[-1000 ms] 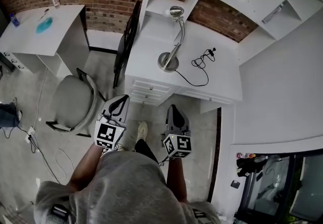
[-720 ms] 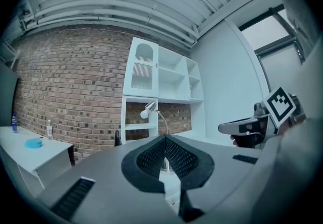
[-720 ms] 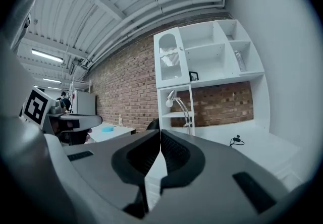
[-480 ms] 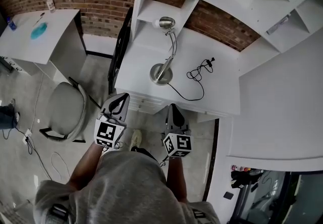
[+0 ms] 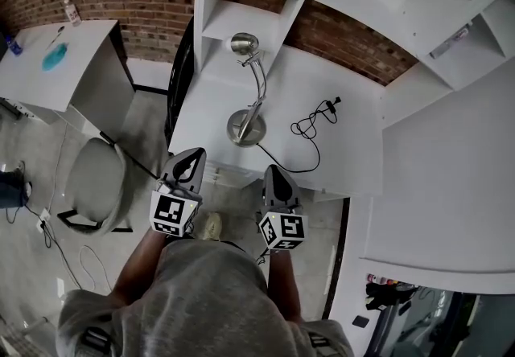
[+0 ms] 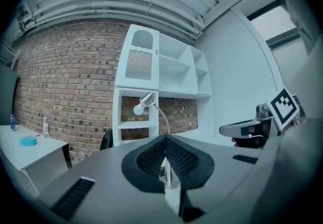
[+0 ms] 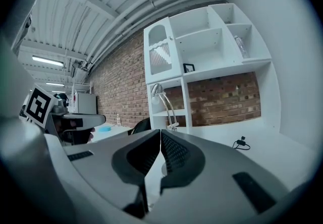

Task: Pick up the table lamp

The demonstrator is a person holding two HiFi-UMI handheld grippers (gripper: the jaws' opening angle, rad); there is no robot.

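The table lamp (image 5: 246, 127) is silver, with a round base, a curved neck and a small shade, and it stands upright on the white desk (image 5: 354, 162) near its front left. Its black cable (image 5: 310, 126) lies coiled on the desk to the right. My left gripper (image 5: 193, 157) and right gripper (image 5: 273, 174) are held side by side just short of the desk's front edge, both shut and empty. The left gripper view shows the lamp (image 6: 143, 103) straight ahead beyond the shut left gripper (image 6: 165, 139). In the right gripper view the lamp (image 7: 162, 95) stands ahead, slightly left of the right gripper (image 7: 160, 132).
White shelves (image 5: 241, 14) rise behind the lamp against a brick wall. A dark flat panel (image 5: 179, 82) leans at the desk's left side. A grey chair (image 5: 92, 186) and a second white table (image 5: 64, 66) stand further left. A white wall closes the right side.
The desk and lamp have come closer and lower in the head view as the person walks toward them. Both grippers keep the same pose and stay shut.
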